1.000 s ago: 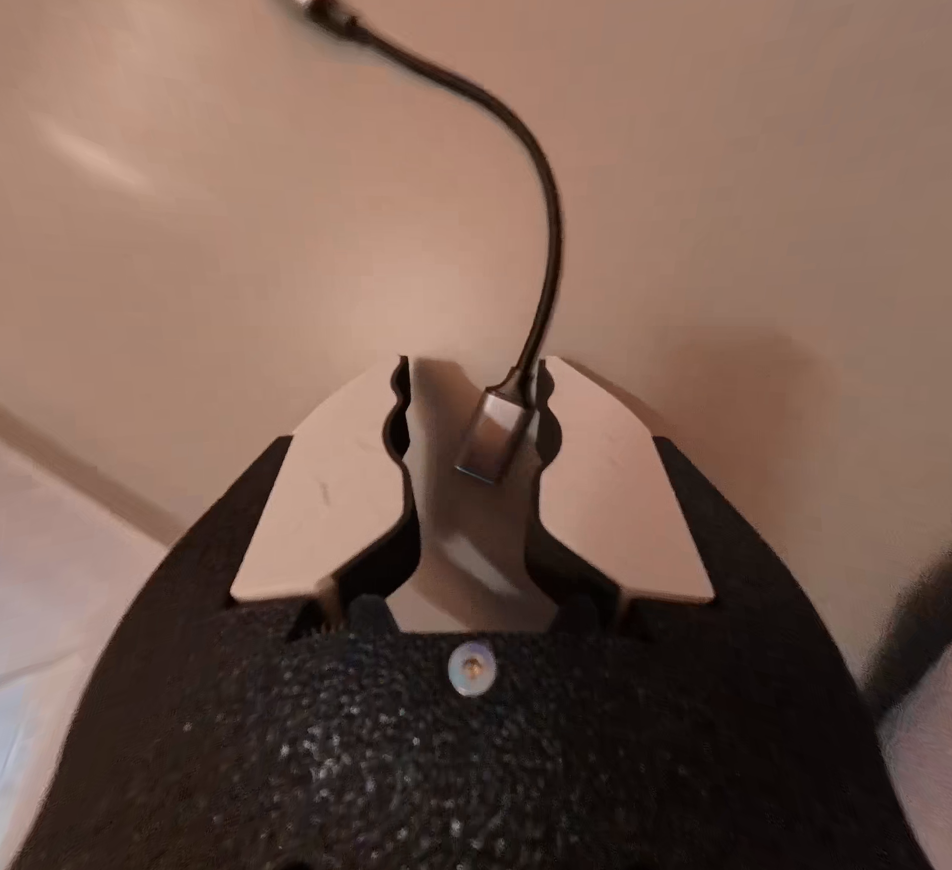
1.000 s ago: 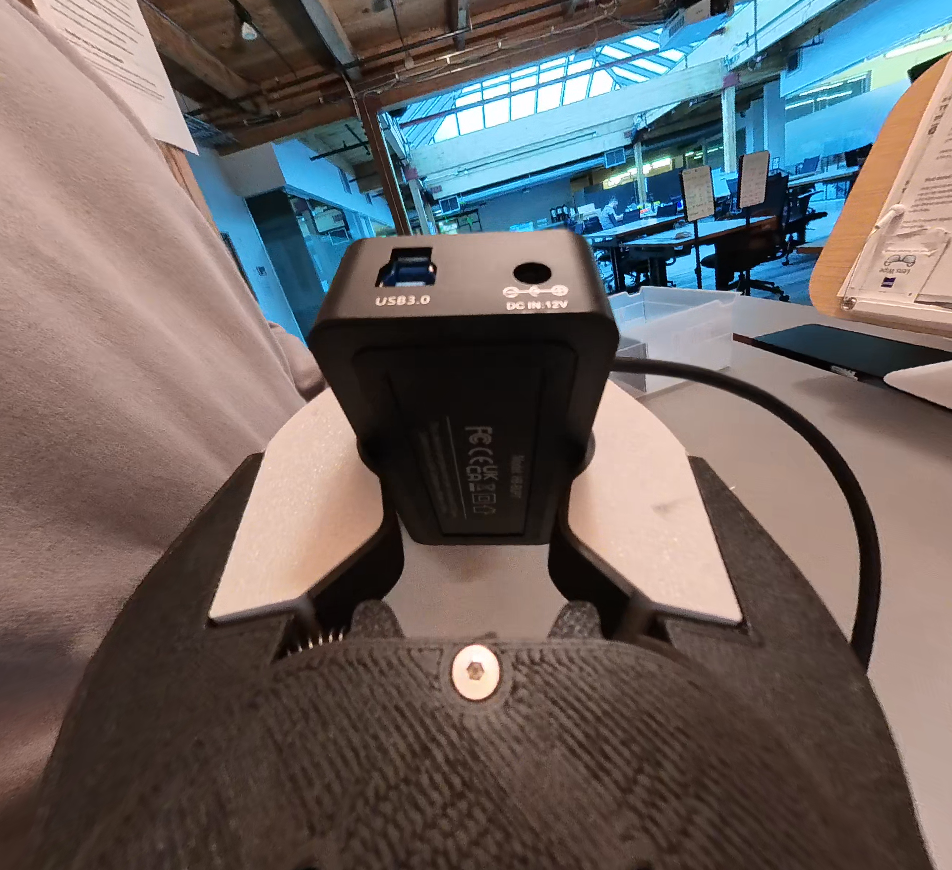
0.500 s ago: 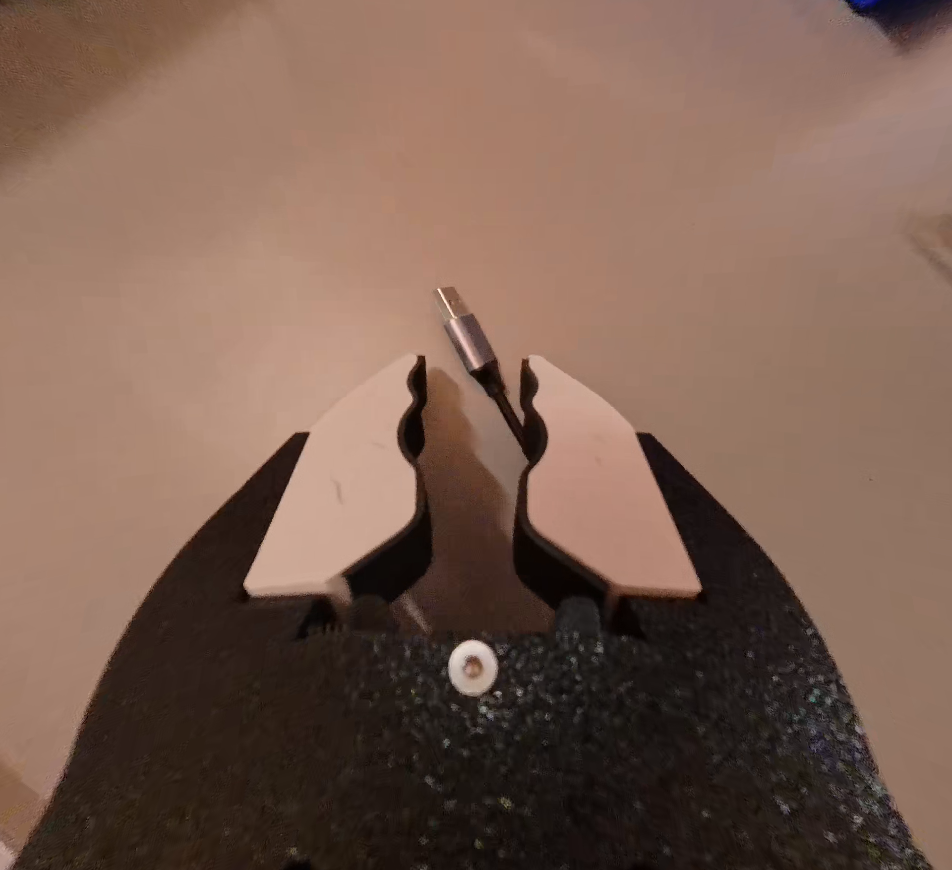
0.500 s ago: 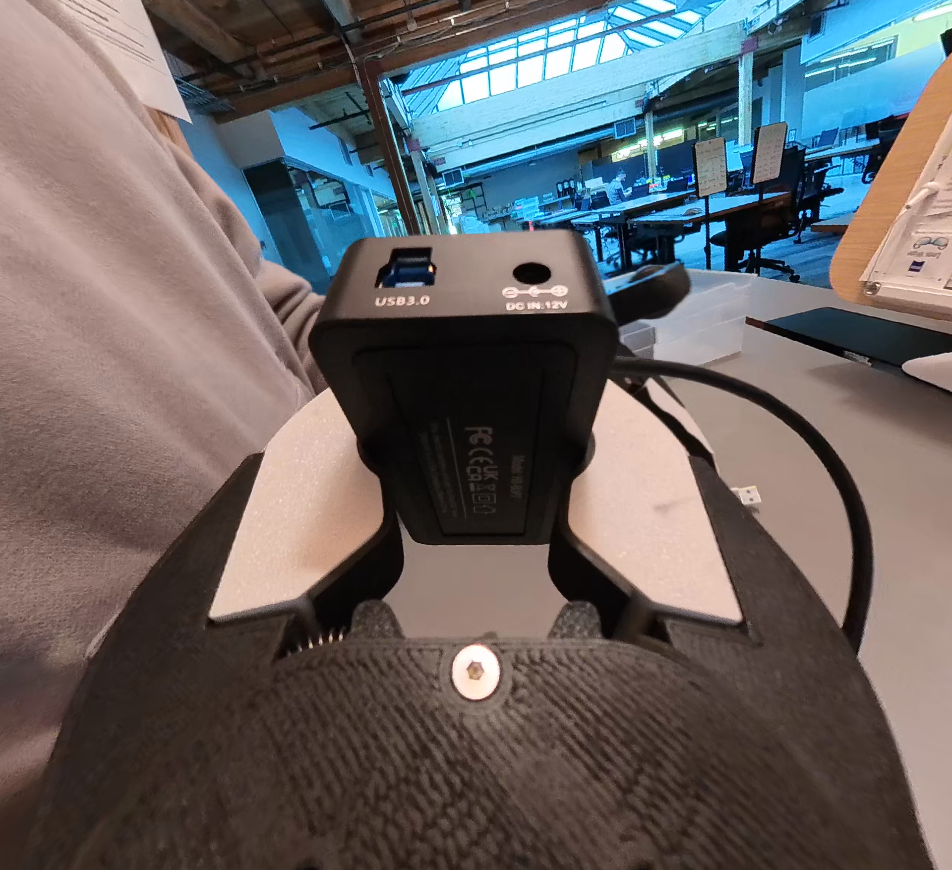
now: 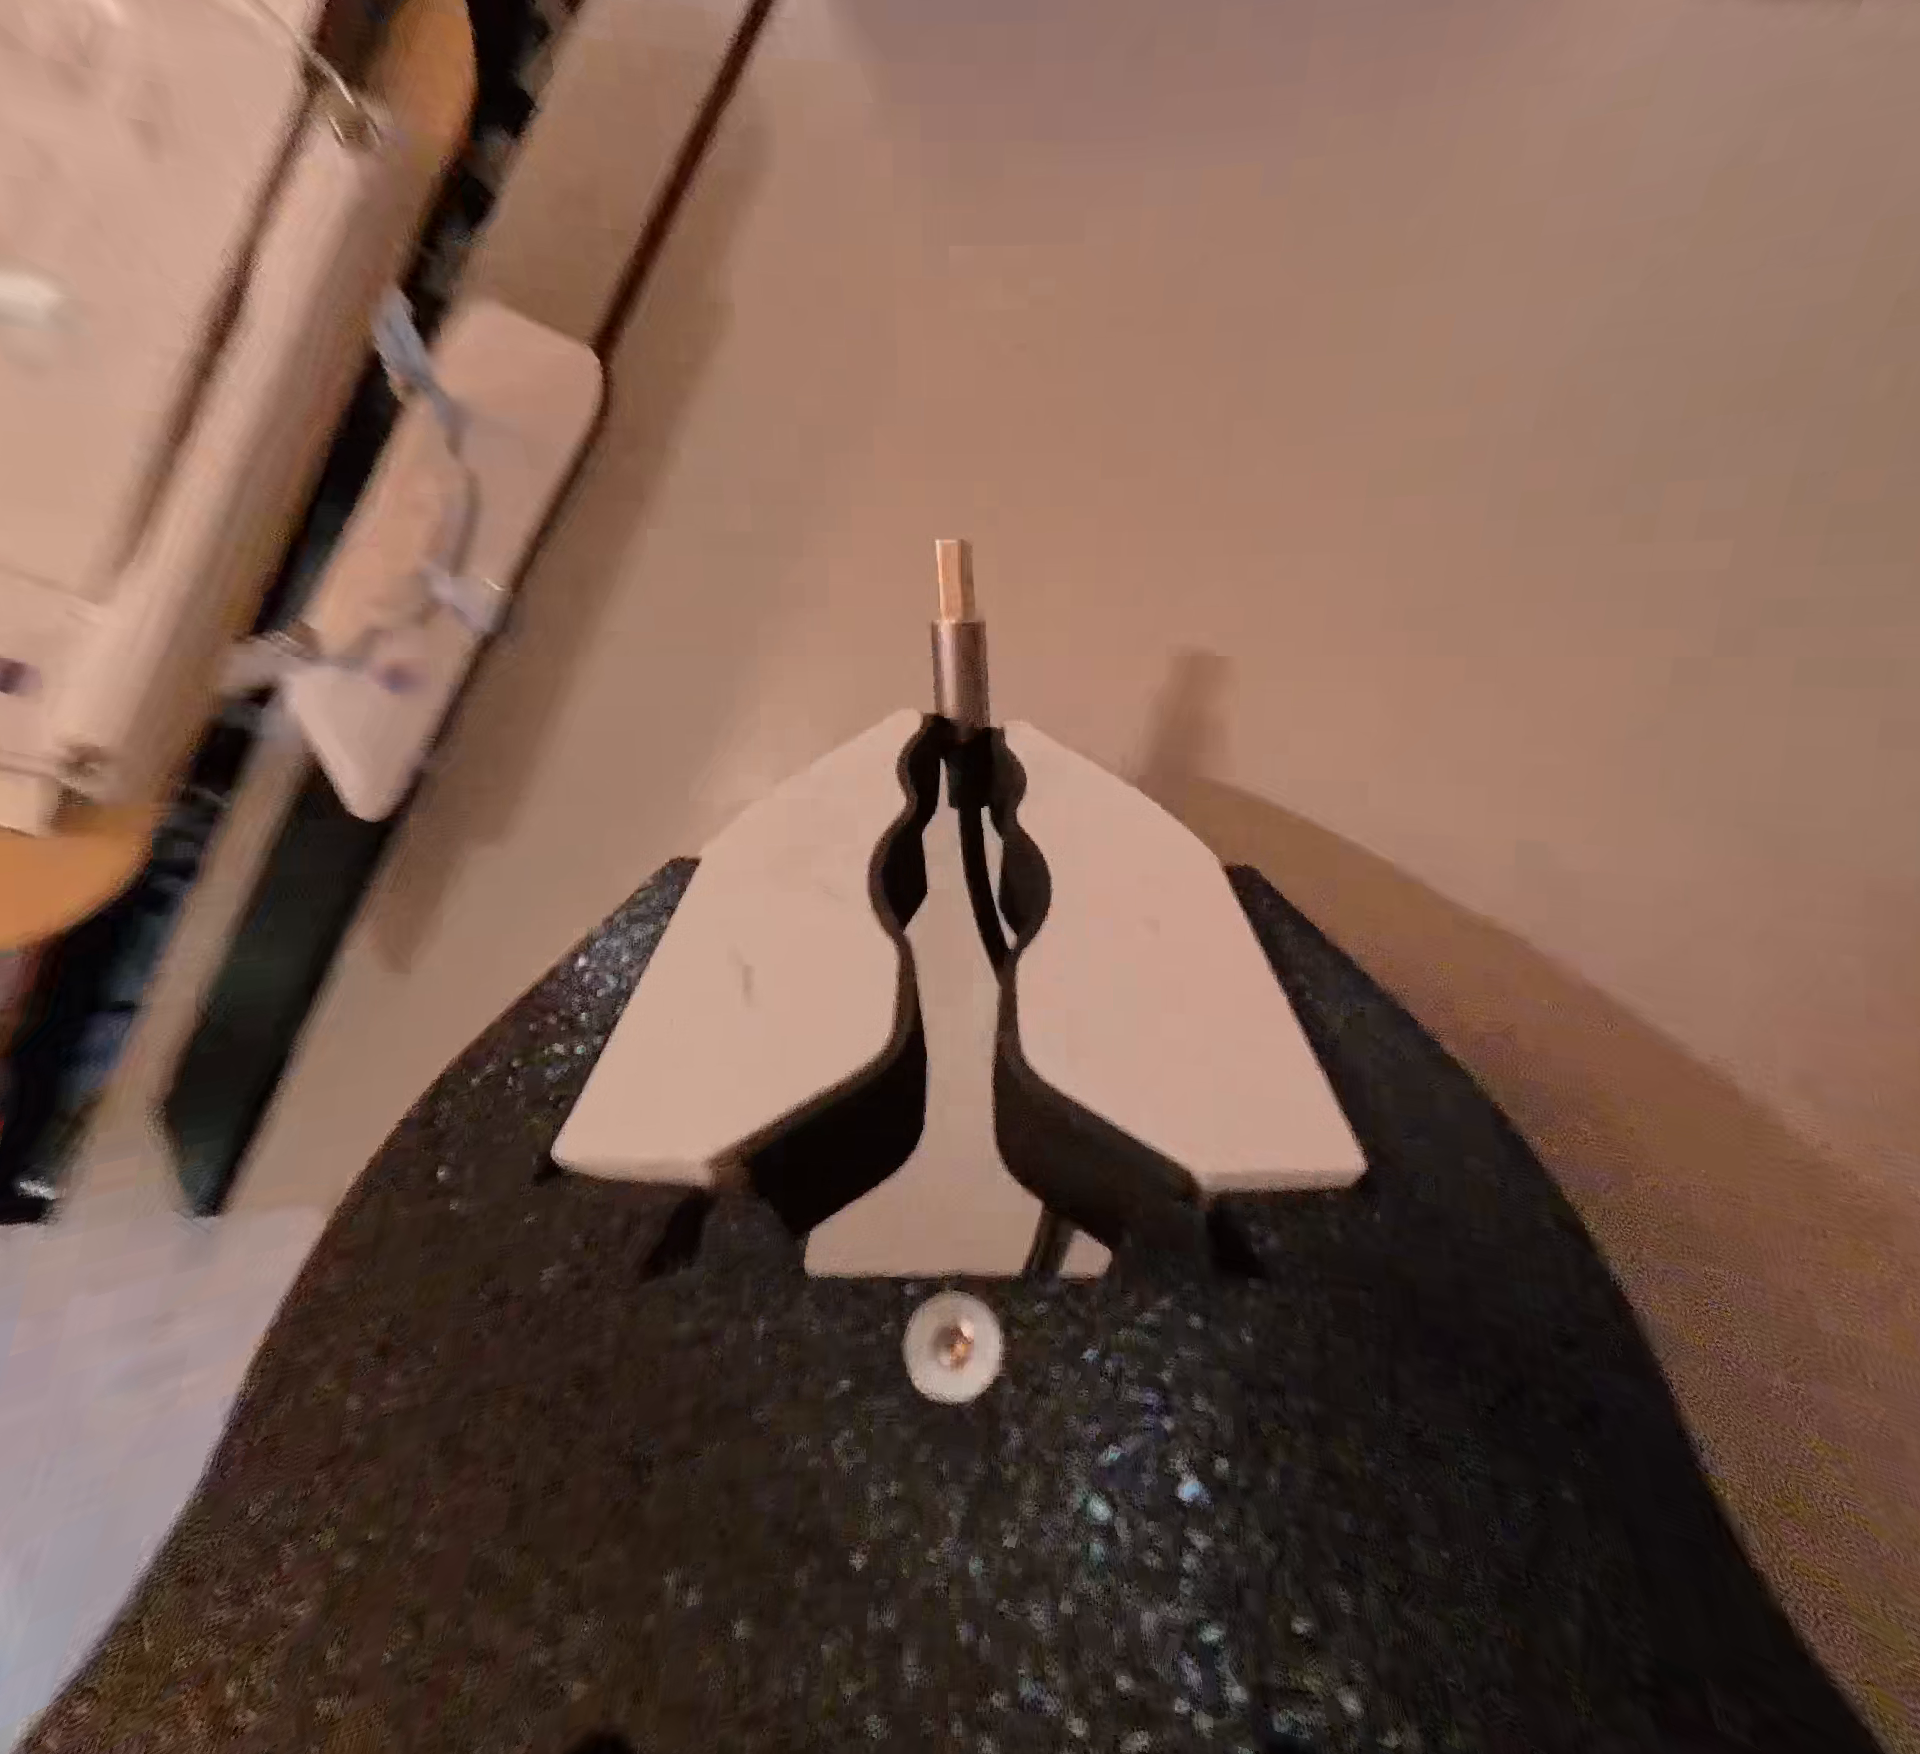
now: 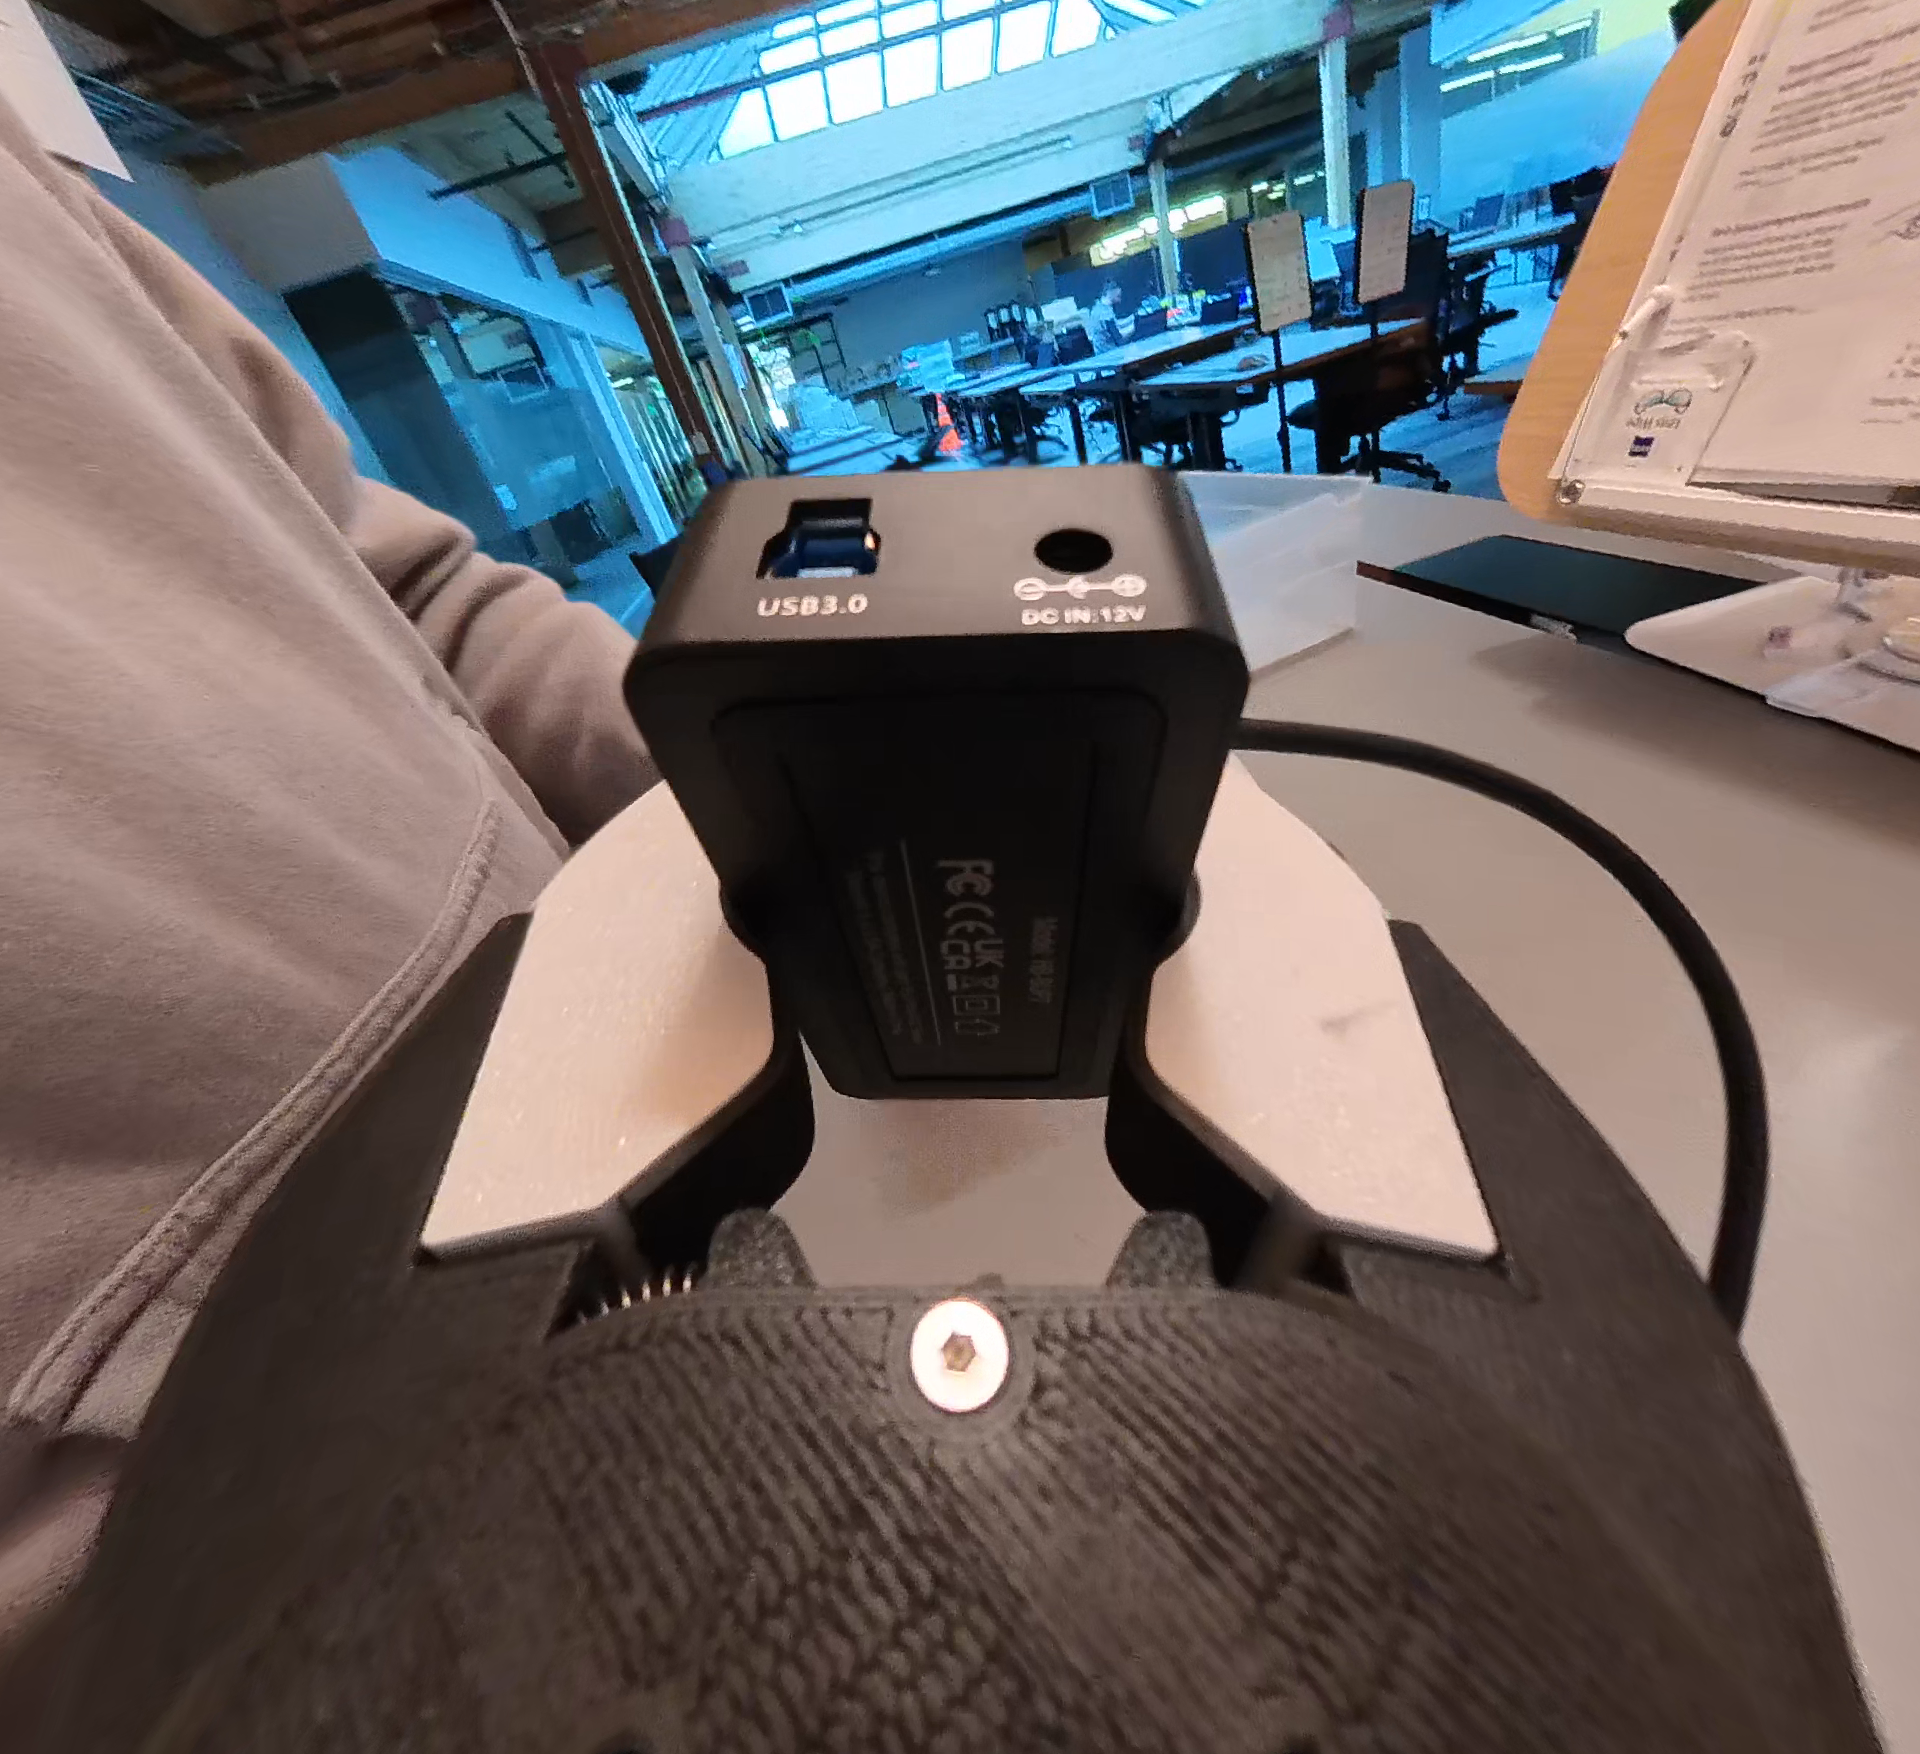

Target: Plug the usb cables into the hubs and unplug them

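Black hub [image 6: 935, 769] clamped upright in the right gripper [image 6: 961, 915], over the grey bench [image 6: 1662, 873] edge.
Left gripper [image 5: 961, 748] pinches the USB cable [image 5: 953, 655], plug forward above bare tan surface [image 5: 1351, 354]; grey sleeve [image 6: 208, 665] crowds left, clipboard [image 6: 1714, 302] right, open workshop behind.

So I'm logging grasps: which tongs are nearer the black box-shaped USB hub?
Right. The right tongs grip the black box-shaped USB hub; the left tongs clamp a silver-tipped cable plug, no hub in view.

My left view is dim, warm-tinted and motion-blurred at its left edge; my right is sharper, skylights [image 6: 925, 57] throwing cool blue daylight; edges bend.
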Motion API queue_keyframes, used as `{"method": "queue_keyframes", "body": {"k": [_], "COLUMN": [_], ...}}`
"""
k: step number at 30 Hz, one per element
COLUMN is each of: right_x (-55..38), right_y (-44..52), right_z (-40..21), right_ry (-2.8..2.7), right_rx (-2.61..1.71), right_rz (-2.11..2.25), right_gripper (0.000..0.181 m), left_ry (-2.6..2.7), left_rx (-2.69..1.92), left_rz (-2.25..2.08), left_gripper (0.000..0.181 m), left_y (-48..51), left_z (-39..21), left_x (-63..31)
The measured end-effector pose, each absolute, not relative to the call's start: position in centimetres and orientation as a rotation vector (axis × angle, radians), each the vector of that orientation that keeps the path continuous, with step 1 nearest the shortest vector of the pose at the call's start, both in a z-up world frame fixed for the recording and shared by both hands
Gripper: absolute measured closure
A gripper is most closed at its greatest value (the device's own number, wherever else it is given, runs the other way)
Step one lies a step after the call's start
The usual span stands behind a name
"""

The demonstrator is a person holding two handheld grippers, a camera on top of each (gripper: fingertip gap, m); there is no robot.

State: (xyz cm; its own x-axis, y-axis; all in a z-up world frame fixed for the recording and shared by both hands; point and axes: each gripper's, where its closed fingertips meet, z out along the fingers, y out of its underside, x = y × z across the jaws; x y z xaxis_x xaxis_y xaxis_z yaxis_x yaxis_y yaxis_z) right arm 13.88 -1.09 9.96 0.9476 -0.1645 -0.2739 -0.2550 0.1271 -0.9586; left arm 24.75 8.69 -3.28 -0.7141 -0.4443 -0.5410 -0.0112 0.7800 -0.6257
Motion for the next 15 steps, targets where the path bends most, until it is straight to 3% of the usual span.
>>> {"method": "queue_keyframes", "body": {"k": [1,6,15], "right_x": [14.1,14.9,15.6], "right_y": [-1.0,-0.2,0.5], "right_z": [9.8,8.9,8.4], "right_ry": [0.362,0.406,0.449], "right_rx": [-1.464,-1.536,-1.595], "right_rz": [0.057,0.04,0.012], "right_gripper": [0.11,0.11,0.11], "left_ry": [2.185,1.88,1.696], "left_rx": [-0.214,0.226,0.416], "left_rz": [-0.744,-0.506,-0.355], "left_gripper": [0.174,0.175,0.174], "left_y": [8.3,6.0,4.2], "left_z": [-1.7,4.6,8.3], "left_x": [24.4,22.3,20.7]}}
